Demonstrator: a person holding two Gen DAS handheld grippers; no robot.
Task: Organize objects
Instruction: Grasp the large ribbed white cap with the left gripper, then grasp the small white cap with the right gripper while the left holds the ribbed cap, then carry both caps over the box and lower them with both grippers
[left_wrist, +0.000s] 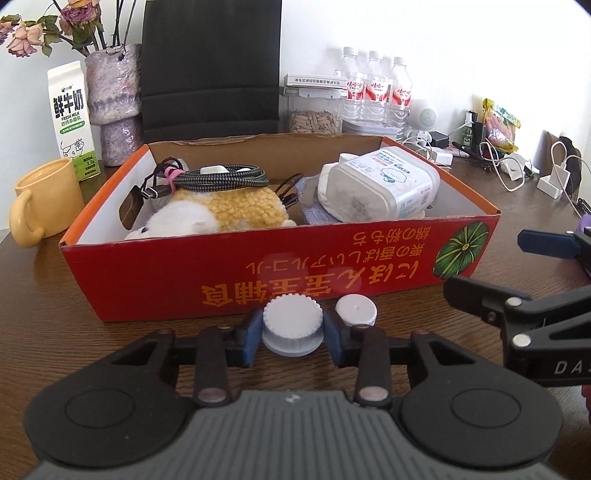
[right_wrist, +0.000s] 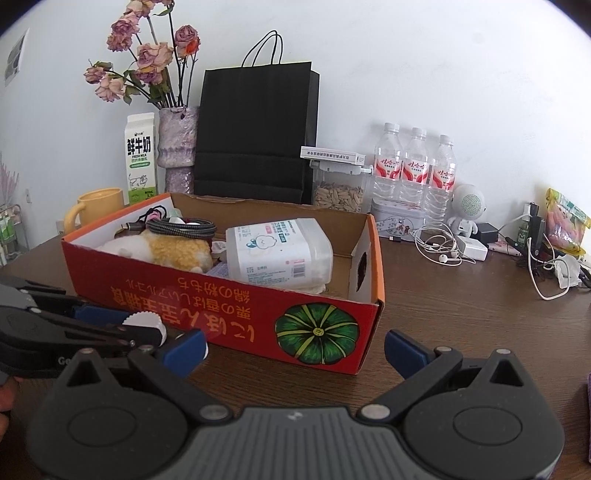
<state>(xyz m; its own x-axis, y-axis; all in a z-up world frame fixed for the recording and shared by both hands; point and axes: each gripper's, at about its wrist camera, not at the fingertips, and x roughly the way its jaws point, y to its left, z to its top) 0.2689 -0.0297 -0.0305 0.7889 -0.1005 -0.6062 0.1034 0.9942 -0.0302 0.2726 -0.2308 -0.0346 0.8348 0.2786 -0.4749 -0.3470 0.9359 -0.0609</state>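
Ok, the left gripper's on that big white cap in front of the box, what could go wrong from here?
1. The left gripper pinches the big cap only by its ribbed sides; it could slip out when lifted.
2. The small cap sits right beside the right pad and could get knocked away.
3. The box wall stands just behind; too low a lift could catch the cap on its rim.

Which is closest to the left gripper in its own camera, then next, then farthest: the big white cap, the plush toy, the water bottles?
1. Big white cap, between the left gripper's jaws.
2. Plush toy, inside the red box, left side.
3. Water bottles, against the back wall, right.
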